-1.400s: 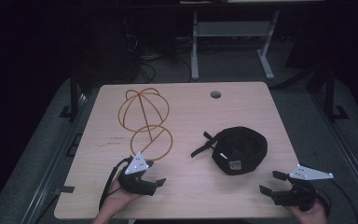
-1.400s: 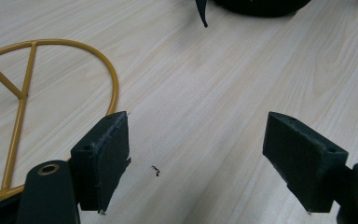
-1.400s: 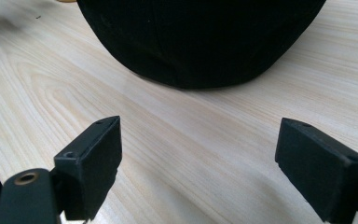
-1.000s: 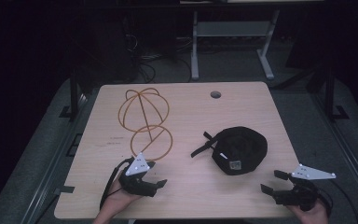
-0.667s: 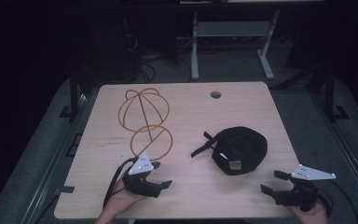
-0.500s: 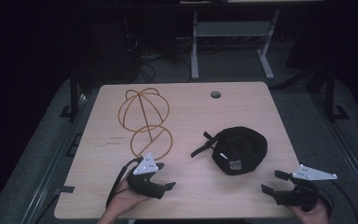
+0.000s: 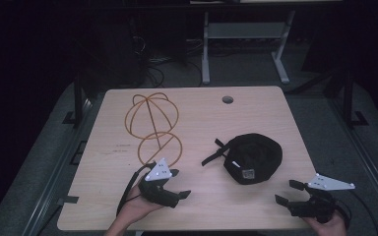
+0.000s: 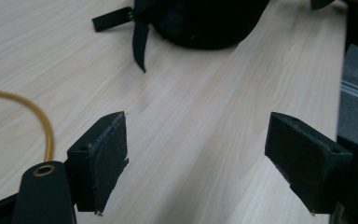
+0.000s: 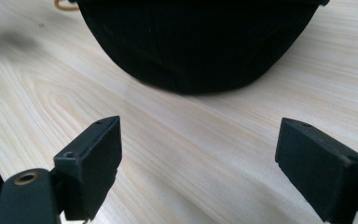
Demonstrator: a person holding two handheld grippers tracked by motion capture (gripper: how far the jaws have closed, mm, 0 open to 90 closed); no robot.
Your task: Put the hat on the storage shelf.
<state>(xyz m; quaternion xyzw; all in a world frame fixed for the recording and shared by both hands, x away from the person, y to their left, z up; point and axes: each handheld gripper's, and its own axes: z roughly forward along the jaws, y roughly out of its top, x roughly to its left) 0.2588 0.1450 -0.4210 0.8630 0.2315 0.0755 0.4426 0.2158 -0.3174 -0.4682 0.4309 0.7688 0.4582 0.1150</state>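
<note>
Down at the near edge of the wooden table (image 7: 197,118), the left gripper (image 7: 176,187) sits low over the boards, jaws spread wide with nothing between them, pointing right toward the cap. Over at the near right corner, the right gripper (image 7: 289,192) hovers with its jaws wide apart too, empty, aimed left. In the right gripper view, the black cap (image 9: 196,42) lies just beyond the open jaws, apart from them. In the high view, the cap (image 7: 253,157) rests right of centre, its strap (image 7: 215,153) trailing left. Farther back, the yellow wire cap frame (image 7: 153,128) lies left of centre. Compared with a second ago, the left gripper has swung rightward toward the cap; the right one has barely shifted.
</note>
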